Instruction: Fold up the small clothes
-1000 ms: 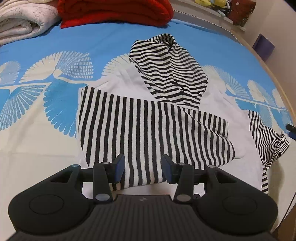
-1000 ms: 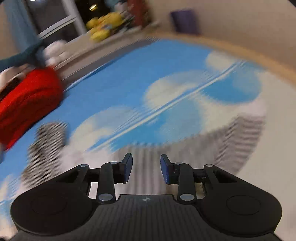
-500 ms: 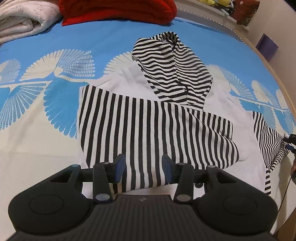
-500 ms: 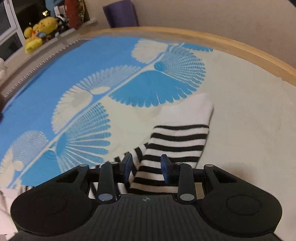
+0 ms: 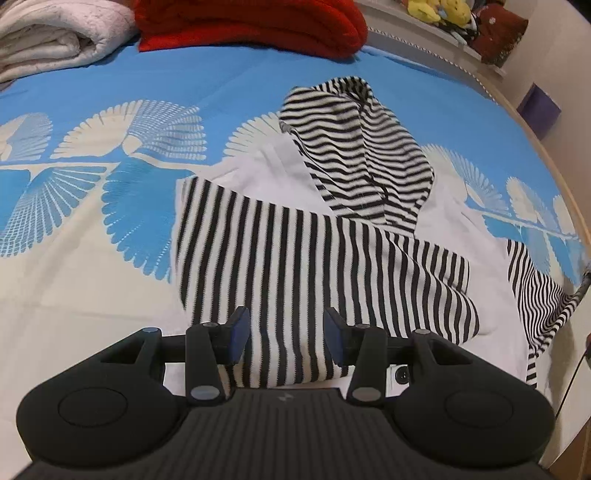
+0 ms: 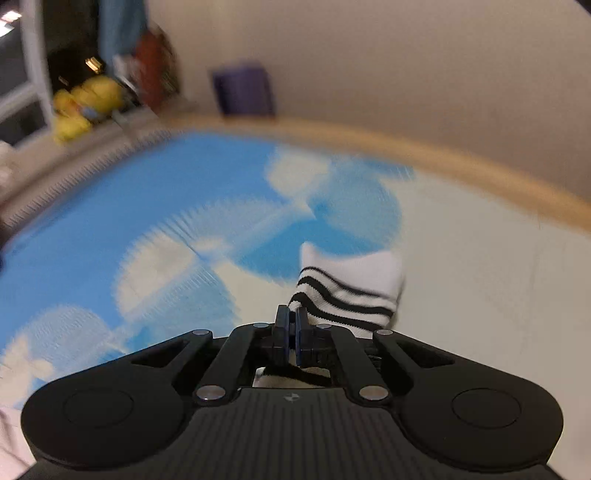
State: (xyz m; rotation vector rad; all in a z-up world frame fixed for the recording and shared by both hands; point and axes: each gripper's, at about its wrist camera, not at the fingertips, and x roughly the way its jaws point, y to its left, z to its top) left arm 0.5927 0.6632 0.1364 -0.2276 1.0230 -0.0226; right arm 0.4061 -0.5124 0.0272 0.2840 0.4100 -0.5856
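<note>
While the left gripper [image 5: 283,335] hangs half open over the near hem of the striped hooded top [image 5: 317,266], gripping nothing, we note our right gripper [image 6: 291,334] pinched fully shut on the cuff end of the striped sleeve [image 6: 349,291]. The white cuff and three black bands stick out past the closed pads.

Against half a second ago: the right jaws then stood apart with the sleeve lying between them; they have since snapped together on it, and that view has gone blurred. The left gripper's gap is unchanged and its view has barely shifted.

Surroundings, largest first: the blue and cream fan-print bedspread [image 5: 92,221] carries everything, with the garment spread across its middle, hood up and away from us, one sleeve folded across the body. At the far edge lie a red blanket [image 5: 251,26] and a folded white blanket [image 5: 55,33] beside it. Smaller still, yellow plush toys [image 5: 436,9] sit on the ledge beyond. Nothing lies between the left jaws and the fabric.
</note>
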